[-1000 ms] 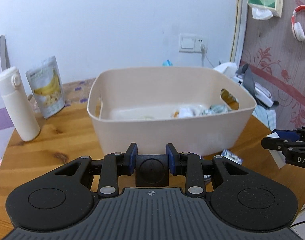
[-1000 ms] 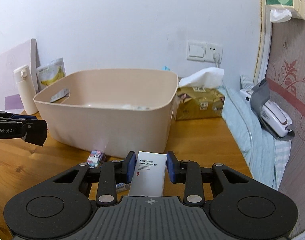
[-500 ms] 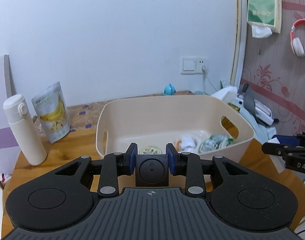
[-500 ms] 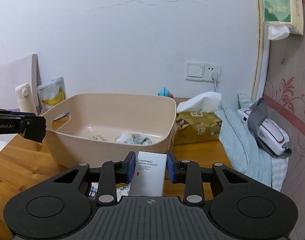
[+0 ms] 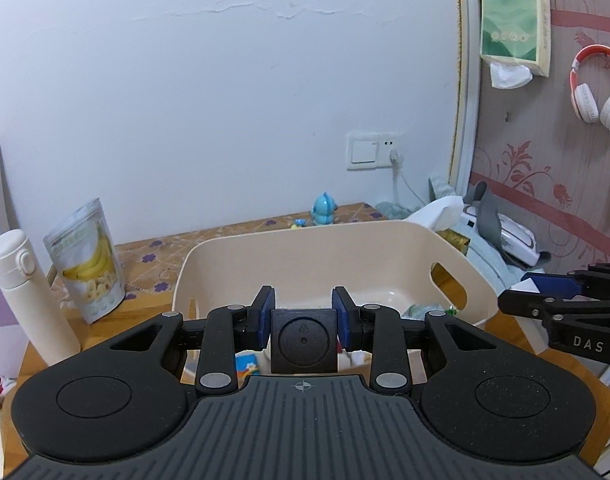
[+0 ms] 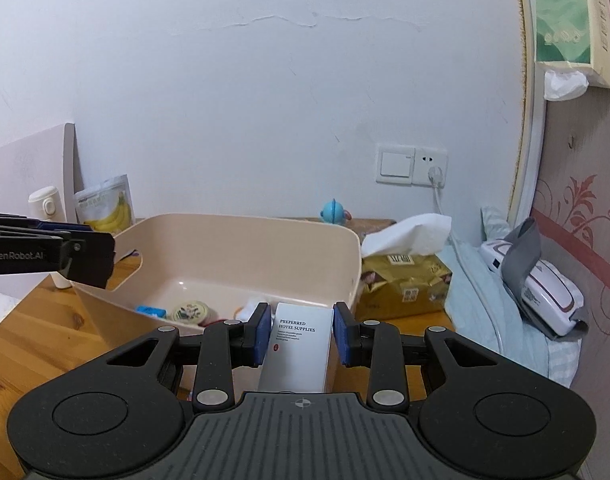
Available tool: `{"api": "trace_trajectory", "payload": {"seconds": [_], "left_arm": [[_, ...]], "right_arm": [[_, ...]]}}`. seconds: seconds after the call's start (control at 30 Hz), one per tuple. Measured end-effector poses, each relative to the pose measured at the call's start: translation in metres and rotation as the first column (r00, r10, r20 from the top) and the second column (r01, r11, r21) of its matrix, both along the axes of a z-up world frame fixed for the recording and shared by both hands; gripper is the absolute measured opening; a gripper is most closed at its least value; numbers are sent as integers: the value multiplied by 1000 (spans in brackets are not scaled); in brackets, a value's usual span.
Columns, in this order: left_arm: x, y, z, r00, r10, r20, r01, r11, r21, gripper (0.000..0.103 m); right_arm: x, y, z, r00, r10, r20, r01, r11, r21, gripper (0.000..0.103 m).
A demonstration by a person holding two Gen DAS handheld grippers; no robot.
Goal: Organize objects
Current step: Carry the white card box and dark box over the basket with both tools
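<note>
The left gripper (image 5: 304,320) pinches a black square block (image 5: 304,342), the right gripper (image 6: 302,330) clamps a white printed box (image 6: 299,350), both hiding part of the beige plastic tub (image 6: 241,240).

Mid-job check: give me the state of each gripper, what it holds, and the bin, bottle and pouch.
left gripper: shut on black square box
right gripper: shut on white hotel supplies box
beige bin: upright, small items inside
white bottle: upright, lid closed
banana pouch: standing, appears sealed
</note>
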State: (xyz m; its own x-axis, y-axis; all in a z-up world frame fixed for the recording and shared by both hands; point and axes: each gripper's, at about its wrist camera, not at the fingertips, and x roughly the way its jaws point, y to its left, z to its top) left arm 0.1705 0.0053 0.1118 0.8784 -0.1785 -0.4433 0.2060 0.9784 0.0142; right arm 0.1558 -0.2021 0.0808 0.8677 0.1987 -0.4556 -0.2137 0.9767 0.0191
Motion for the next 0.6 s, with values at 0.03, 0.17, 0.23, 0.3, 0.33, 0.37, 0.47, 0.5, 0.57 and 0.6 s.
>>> {"api": "trace_trajectory", "payload": {"seconds": [0.03, 0.17, 0.23, 0.3, 0.33, 0.37, 0.47, 0.5, 0.57, 0.6], "left_arm": [[2, 0, 0, 1000, -2, 0, 2, 1000, -2, 32], [11, -2, 0, 1000, -6, -4, 6, 1000, -3, 32], [15, -2, -1, 1000, -10, -5, 10, 1000, -3, 32], [20, -2, -3, 1000, -11, -10, 11, 1000, -3, 32], [24, -2, -5, 1000, -9, -16, 9, 1000, -1, 32], [27, -2, -7, 1000, -7, -22, 7, 1000, 0, 32], [39, 1, -11, 999, -3, -41, 3, 1000, -6, 32], [42, 2, -12, 999, -2, -47, 1, 1000, -9, 32], [49, 3, -15, 998, 2, -55, -2, 1000, -9, 32], [52, 3, -16, 998, 3, -57, -3, 1000, -7, 32]], "right_arm": [[2, 1, 1, 1000, 1, 2, -1, 1000, 0, 31], [10, 4, 2, 1000, 5, 5, -5, 1000, 1, 31], [16, 5, 1, 1000, 6, 3, -6, 1000, 2, 31], [21, 5, 1, 1000, 8, 2, -8, 1000, 6, 31], [24, 6, 1, 1000, 9, 1, -9, 1000, 8, 31], [27, 7, 0, 1000, 10, 0, -10, 1000, 8, 31], [34, 9, -1, 1000, 16, -3, -16, 1000, 8, 31], [36, 10, -1, 1000, 17, -4, -17, 1000, 8, 31], [41, 12, -3, 1000, 21, -7, -21, 1000, 7, 31], [43, 13, -3, 1000, 23, -8, -23, 1000, 6, 31]]}}
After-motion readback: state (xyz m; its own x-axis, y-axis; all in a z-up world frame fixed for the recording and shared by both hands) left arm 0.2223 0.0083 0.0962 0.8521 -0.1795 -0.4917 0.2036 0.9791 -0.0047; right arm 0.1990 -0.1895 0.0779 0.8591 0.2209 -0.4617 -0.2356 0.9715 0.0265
